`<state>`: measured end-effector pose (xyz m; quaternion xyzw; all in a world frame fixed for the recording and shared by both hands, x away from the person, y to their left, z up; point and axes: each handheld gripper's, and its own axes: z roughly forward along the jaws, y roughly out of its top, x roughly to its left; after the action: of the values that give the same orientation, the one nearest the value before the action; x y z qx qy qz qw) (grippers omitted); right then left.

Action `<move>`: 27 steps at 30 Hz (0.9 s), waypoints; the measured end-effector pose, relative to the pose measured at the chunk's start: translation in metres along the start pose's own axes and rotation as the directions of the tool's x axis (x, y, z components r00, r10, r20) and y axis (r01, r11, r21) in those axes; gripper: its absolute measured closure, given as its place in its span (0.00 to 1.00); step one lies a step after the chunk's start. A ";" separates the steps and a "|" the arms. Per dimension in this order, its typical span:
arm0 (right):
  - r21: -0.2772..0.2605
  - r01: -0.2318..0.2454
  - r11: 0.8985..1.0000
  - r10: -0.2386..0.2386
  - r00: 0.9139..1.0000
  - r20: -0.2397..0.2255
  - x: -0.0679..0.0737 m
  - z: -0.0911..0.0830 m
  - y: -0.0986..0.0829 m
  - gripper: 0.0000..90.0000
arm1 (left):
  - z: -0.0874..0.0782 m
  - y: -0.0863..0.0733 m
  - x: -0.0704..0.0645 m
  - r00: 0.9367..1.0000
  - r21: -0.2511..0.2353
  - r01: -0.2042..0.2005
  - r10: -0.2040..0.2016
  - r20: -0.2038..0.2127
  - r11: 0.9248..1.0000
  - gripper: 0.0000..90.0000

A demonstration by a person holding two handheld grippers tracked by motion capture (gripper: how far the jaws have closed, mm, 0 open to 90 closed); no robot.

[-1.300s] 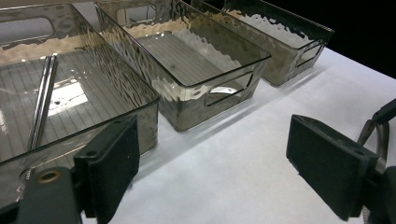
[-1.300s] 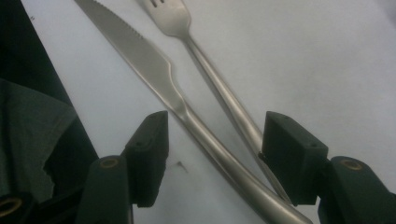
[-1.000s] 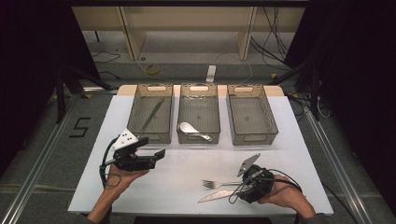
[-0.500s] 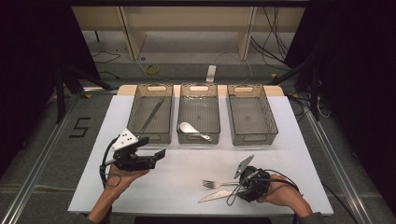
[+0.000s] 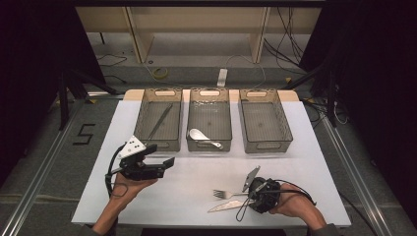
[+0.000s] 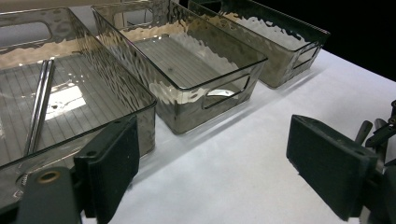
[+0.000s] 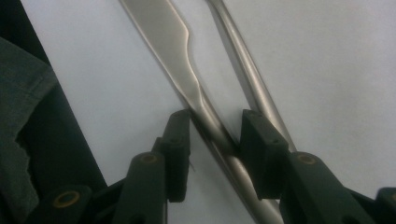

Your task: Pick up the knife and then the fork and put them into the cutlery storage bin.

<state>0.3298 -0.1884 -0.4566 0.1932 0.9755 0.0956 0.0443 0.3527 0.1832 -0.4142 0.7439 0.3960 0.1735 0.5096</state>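
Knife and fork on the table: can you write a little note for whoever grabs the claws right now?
Right claw: down at the table's near edge, jaws around the knife handle with a small gap left, not clamped yet. The fork lies right beside the knife, touching or crossing its handle.
Left claw: open, holding nothing, raised in front of the left bin.
Done: chopsticks in the left bin, white spoon in the middle bin.
Left: the right bin holds nothing; knife and fork probably still need binning.
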 end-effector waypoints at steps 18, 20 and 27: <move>0.045 0.088 0.995 -0.088 0.996 0.001 0.005 -0.001 0.006 0.83 | 0.001 0.000 0.000 1.000 0.008 -0.005 0.005 0.000 1.000 0.19; 0.039 0.086 0.996 -0.086 0.996 0.000 0.006 0.000 0.006 0.85 | 0.001 0.000 0.000 1.000 0.009 -0.006 0.006 0.000 1.000 0.19; 0.053 0.102 0.993 -0.102 0.995 -0.005 0.009 -0.001 0.006 0.89 | 0.001 0.000 0.000 1.000 0.009 -0.006 0.006 0.000 1.000 0.19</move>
<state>0.3241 -0.1794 -0.4548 0.1439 0.9863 0.0676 0.0431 0.3529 0.1825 -0.4146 0.7474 0.3945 0.1730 0.5058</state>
